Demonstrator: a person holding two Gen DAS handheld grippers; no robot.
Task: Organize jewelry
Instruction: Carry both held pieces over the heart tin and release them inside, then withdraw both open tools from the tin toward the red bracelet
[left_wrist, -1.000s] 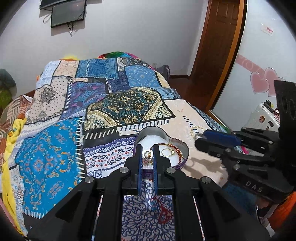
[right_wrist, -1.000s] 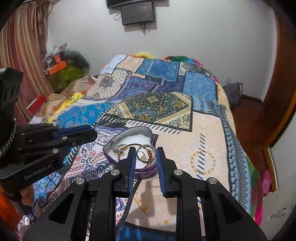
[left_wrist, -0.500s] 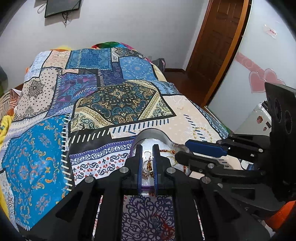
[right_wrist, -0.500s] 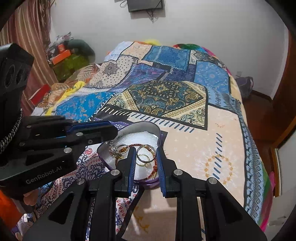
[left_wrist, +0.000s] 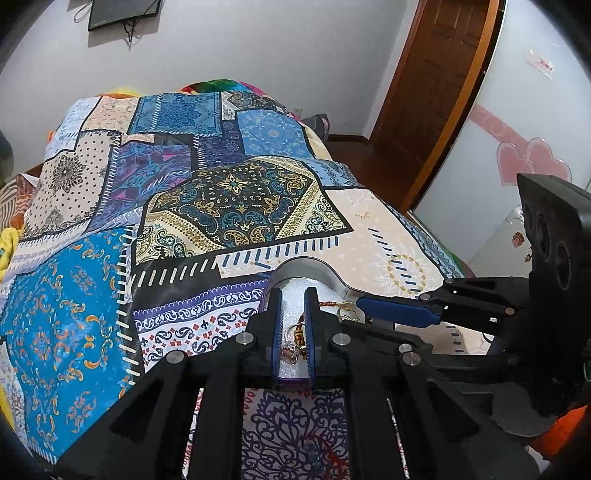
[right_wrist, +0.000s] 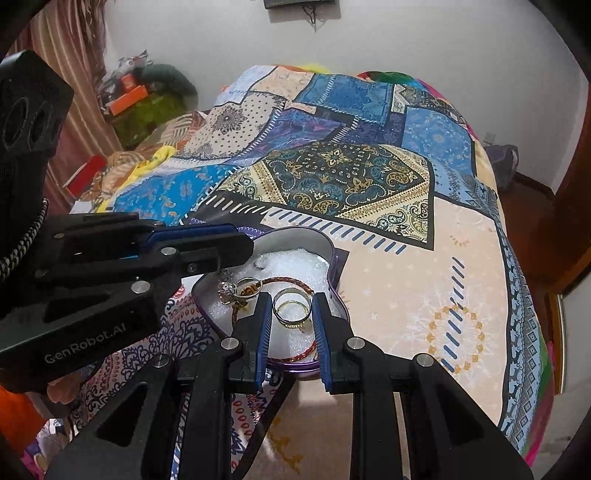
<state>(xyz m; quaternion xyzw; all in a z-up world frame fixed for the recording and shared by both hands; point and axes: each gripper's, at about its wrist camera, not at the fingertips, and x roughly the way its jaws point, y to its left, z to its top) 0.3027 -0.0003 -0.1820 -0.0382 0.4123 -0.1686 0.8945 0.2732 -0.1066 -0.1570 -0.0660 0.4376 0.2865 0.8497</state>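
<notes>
A purple heart-shaped tin (right_wrist: 334, 258) (left_wrist: 306, 263) with white padding lies on the patchwork bedspread. In it are a jewelled silver ring (right_wrist: 227, 288), gold rings (right_wrist: 292, 308) and a red braided bracelet (right_wrist: 291, 281). My left gripper (left_wrist: 294, 295) hangs over the tin, jaws slightly apart, with a ring and beads (left_wrist: 293, 338) seen between them; contact is unclear. My right gripper (right_wrist: 291, 300) is open above the gold rings. In the left wrist view the right gripper (left_wrist: 364, 308) reaches in from the right.
The bedspread (right_wrist: 351, 173) covers the whole bed. Clutter and boxes (right_wrist: 129, 92) sit at the far left by a curtain. A wooden door (left_wrist: 436, 74) and floor lie to the right of the bed.
Both grippers have moved forward and down over the tin. The left gripper now overlaps the tin's left lobe; the right gripper's fingers now straddle the gold rings.
</notes>
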